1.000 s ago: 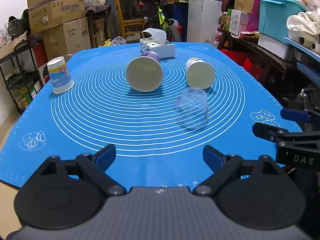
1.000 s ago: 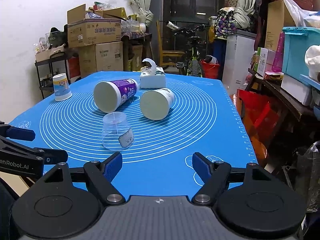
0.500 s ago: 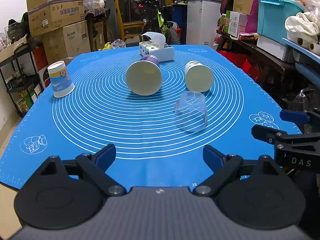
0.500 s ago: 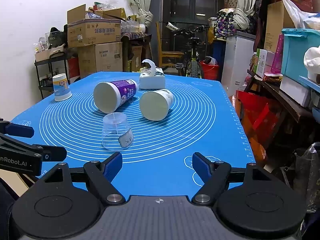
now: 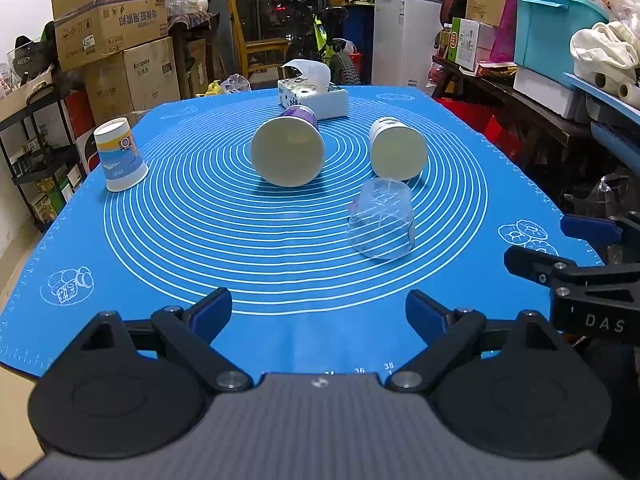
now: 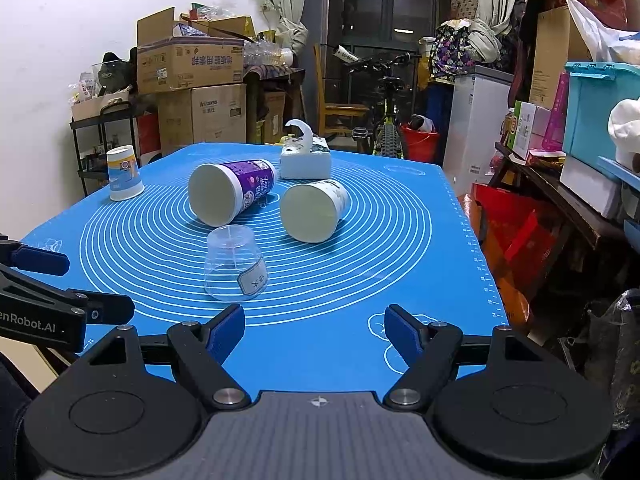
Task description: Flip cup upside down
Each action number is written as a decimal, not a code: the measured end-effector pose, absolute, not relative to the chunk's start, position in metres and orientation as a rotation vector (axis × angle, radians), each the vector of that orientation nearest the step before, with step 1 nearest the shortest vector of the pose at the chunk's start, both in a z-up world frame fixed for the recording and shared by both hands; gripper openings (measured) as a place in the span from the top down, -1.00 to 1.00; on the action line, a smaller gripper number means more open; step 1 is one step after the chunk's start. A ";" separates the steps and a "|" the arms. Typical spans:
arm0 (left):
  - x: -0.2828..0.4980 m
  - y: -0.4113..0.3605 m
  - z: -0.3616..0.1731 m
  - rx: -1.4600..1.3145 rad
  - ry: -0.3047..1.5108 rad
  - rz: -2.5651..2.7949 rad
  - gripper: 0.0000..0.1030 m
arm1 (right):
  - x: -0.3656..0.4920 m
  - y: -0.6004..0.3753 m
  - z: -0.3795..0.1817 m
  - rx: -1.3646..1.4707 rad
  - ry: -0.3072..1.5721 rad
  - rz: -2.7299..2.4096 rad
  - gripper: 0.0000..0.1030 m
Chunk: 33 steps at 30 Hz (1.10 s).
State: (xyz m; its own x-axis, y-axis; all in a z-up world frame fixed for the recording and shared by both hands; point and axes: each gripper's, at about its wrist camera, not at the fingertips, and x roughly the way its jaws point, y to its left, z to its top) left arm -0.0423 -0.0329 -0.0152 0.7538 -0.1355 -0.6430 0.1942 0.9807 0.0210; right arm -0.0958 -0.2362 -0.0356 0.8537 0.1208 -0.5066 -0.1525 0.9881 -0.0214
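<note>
A purple paper cup (image 5: 287,151) (image 6: 232,193) and a white paper cup (image 5: 397,149) (image 6: 314,211) lie on their sides mid-mat, mouths toward me. A clear plastic cup (image 5: 382,219) (image 6: 235,265) stands upside down in front of them. A blue-and-white paper cup (image 5: 120,155) (image 6: 124,173) stands upside down at the far left. My left gripper (image 5: 319,314) is open and empty above the near mat edge. My right gripper (image 6: 315,332) is open and empty, to the right of the left one, also near the front edge.
A blue silicone mat (image 5: 200,248) covers the table. A tissue box (image 5: 313,96) (image 6: 306,159) stands at the back of the mat. Cardboard boxes (image 5: 112,32), a bicycle, a white freezer and shelves crowd the room around the table.
Both grippers have drawn back slightly toward the near edge and stayed open. The cups have not moved.
</note>
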 end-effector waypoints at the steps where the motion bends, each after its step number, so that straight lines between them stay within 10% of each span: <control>1: -0.043 -0.033 -0.015 0.088 0.695 -0.182 -0.81 | -0.096 -0.236 -0.036 -0.062 0.529 0.144 -0.56; 33: -0.040 -0.032 -0.017 0.081 0.709 -0.179 -0.81 | -0.100 -0.237 -0.034 -0.074 0.519 0.148 -0.56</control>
State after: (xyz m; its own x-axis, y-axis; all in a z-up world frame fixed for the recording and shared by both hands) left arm -0.0400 -0.0318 -0.0171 0.7441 -0.1363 -0.6540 0.1910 0.9815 0.0128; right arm -0.1004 -0.2367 -0.0336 0.8579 0.1222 -0.4990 -0.1599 0.9866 -0.0333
